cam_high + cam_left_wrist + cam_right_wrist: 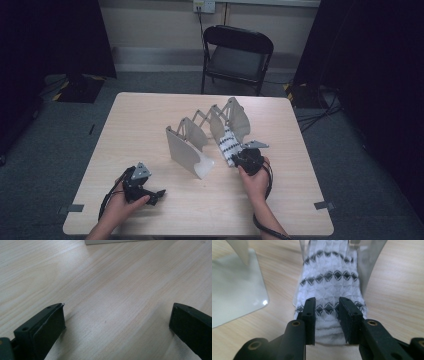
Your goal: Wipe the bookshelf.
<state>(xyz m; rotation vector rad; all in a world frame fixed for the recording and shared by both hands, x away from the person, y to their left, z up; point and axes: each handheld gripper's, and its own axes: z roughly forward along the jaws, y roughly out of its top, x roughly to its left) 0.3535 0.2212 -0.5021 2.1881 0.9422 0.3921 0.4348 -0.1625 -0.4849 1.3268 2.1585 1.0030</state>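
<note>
A white folding rack (192, 142) with several upright panels stands in the middle of the table (135, 120). A white knitted cloth with black diamond bands (227, 144) lies in the slot between its two right-hand panels. My right gripper (241, 157) is at the near end of that cloth. In the right gripper view its jaws (327, 301) pinch the cloth (329, 280), which bunches up between them. My left gripper (158, 193) rests near the table's front left, pointing right. Its jaws (117, 306) stand wide open over bare wood.
A rack panel (234, 292) stands left of the cloth and another (370, 262) close on its right. A black folding chair (237, 50) stands beyond the table's far edge. Dark curtains hang on both sides. A base edge of the rack (112, 242) lies ahead of the left gripper.
</note>
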